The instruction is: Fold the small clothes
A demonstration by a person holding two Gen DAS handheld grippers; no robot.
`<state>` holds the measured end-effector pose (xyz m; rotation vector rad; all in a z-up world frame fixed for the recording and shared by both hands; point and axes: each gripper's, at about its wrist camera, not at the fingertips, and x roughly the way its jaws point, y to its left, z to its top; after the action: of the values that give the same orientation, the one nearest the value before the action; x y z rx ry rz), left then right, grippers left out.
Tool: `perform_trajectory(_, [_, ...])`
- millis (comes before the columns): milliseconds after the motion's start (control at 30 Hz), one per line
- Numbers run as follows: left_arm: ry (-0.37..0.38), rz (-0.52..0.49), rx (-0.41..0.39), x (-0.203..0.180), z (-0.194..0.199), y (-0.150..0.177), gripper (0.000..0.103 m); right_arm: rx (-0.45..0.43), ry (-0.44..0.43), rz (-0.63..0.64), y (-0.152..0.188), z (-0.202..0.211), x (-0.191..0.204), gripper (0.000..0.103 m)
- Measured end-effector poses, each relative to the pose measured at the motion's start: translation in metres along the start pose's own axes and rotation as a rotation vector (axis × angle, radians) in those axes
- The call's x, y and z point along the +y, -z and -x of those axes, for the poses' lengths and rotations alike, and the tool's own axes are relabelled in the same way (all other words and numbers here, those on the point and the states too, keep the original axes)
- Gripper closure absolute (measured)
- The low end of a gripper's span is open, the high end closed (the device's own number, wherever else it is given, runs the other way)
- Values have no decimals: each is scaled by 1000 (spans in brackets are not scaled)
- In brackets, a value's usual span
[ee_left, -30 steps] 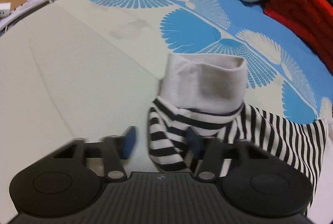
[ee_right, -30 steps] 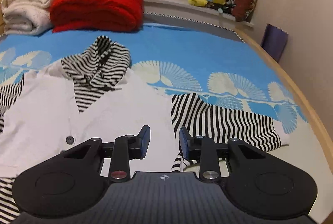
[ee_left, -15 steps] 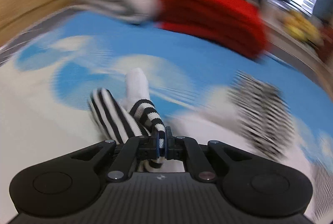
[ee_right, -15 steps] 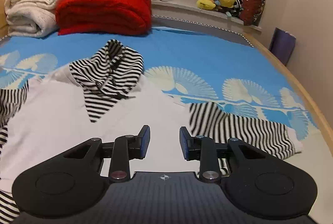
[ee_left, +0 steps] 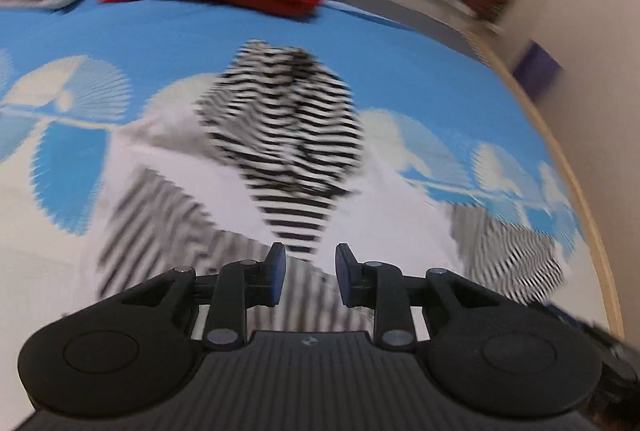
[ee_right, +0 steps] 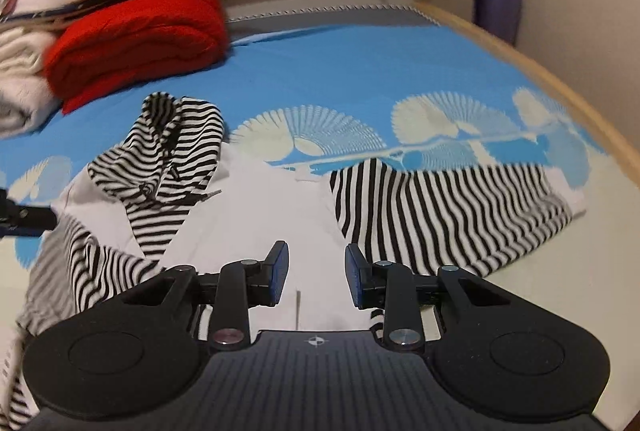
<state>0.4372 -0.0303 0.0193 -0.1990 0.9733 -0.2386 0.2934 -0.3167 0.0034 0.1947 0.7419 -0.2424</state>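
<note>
garment: striped hooded top flat on bed | right sleeve lies rightward, just beyond right hand-held gripper, parted, empty | left hand-held gripper parted, empty, farther

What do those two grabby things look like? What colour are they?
Both look alike. The left tool and the right tool are matte black plastic, with two round discs, a ribbed middle plate with a small crosshair mark, silver screws, and blue pads on the fingers.
</note>
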Motion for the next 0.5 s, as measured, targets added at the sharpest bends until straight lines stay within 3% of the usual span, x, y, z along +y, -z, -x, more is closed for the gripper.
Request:
perform_trajectory(100, [-74, 30, -21, 28, 7, -12, 73, 27, -23, -38, -1, -11, 2, 71])
perform_trajectory(167, [-85, 50, -39, 44, 13, -20, 73, 45, -44, -54, -1, -19, 7, 71])
perform_trajectory(300, [-99, 51, -88, 64, 30, -27, 62, 115, -121, -143, -3, -39, 13, 71])
perform_trajectory(400, [-133, 24, -95, 71, 32, -29, 62, 230, -168, -183, 1, -63, 17, 70])
perform_trajectory(500, [-150, 16, -71, 74, 27, -27, 62, 367, -133, -183, 14, -92, 23, 67])
